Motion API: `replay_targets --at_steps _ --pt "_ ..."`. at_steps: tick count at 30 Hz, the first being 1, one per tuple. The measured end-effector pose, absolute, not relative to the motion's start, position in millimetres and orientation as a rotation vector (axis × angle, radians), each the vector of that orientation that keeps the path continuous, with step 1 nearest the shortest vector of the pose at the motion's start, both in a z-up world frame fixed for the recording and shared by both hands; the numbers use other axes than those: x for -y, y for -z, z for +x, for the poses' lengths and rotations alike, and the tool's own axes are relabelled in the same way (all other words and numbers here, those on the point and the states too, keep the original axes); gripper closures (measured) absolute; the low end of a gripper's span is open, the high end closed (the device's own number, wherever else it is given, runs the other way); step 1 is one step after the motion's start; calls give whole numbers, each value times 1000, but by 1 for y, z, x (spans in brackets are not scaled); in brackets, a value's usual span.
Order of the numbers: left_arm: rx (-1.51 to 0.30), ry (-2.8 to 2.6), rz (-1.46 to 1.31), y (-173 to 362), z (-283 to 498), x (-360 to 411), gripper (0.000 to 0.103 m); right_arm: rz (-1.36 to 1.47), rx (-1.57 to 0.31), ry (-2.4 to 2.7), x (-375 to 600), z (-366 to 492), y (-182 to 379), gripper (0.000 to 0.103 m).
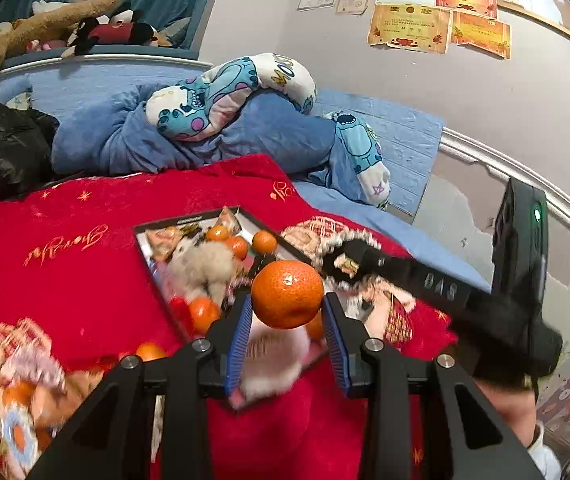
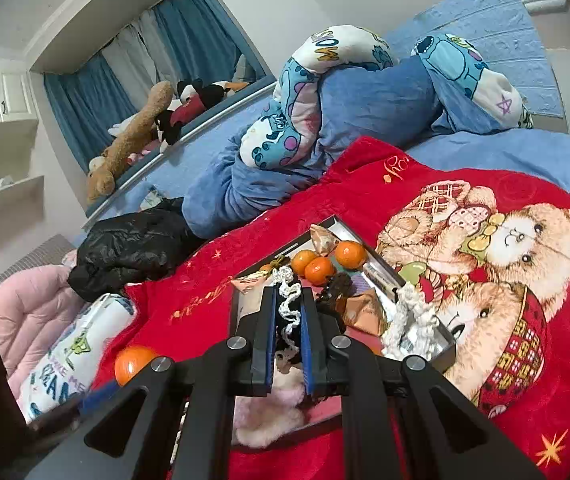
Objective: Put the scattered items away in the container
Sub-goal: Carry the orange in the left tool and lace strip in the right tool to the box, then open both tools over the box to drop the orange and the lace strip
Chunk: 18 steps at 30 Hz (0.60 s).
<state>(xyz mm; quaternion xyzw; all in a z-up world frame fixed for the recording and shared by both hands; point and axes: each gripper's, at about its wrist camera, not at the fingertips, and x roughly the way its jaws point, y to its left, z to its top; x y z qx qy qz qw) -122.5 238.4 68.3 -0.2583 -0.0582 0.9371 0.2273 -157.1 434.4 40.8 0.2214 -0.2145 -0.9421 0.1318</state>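
1. The left tongs (image 1: 287, 312) are gripping a mandarin (image 1: 287, 294) between their blue pads, holding it in the air above the near part of the tray (image 1: 189, 221).
2. The right tongs (image 2: 288, 320) are standing narrow, nearly shut, pinching a white crocheted cord (image 2: 289, 304) that is hanging over the tray (image 2: 389, 270).
3. The tray is lying on the red blanket (image 1: 85, 240) on the bed and is already carrying several mandarins, wrapped snacks and fluffy items.
4. The step in hand, as I judge it, is carrying both items over the tray for dropping in.
5. The next move is calling for each pair of tongs to be sitting inside the tray's rim before opening, low enough that the mandarin is not rolling out.
6. One loose mandarin (image 2: 133, 364) is lying on the blanket just beside the tray, so more collecting is waiting.
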Motion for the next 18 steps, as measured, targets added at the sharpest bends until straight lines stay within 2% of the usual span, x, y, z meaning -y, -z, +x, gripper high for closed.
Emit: replay_targets --at_steps 6,13,18 --pt "123 -2574 -724 -72 -168 -264 66 670 638 2714 -444 -178 -34 90" --pt "141 -2528 -931 -47 -232 -292 66 746 743 2694 -459 -198 -13 90" --pt "109 -2509 -998 -34 -255 -308 66 796 737 2694 -458 -204 -5 90"
